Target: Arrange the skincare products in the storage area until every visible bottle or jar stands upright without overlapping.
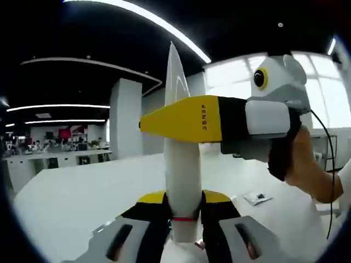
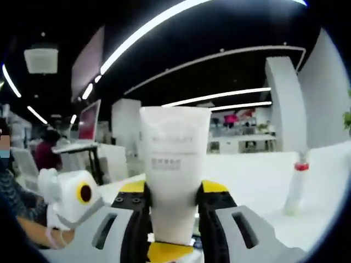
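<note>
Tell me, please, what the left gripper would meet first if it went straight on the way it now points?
Probably the right gripper: its yellow jaws cross just ahead, closed on the same white tube that the left gripper holds. Beyond lies bare white table, though depth is unclear.

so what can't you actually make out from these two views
- White tube, left gripper view: its base is cut off by the bottom edge and flanked by the left gripper; the right gripper crosses its middle.
- Tube print, right gripper view: too blurred to read.
- Small bottle with a red band on the table, right gripper view: too small and soft to identify.
- Dark item on the table, left gripper view: too small to tell.
</note>
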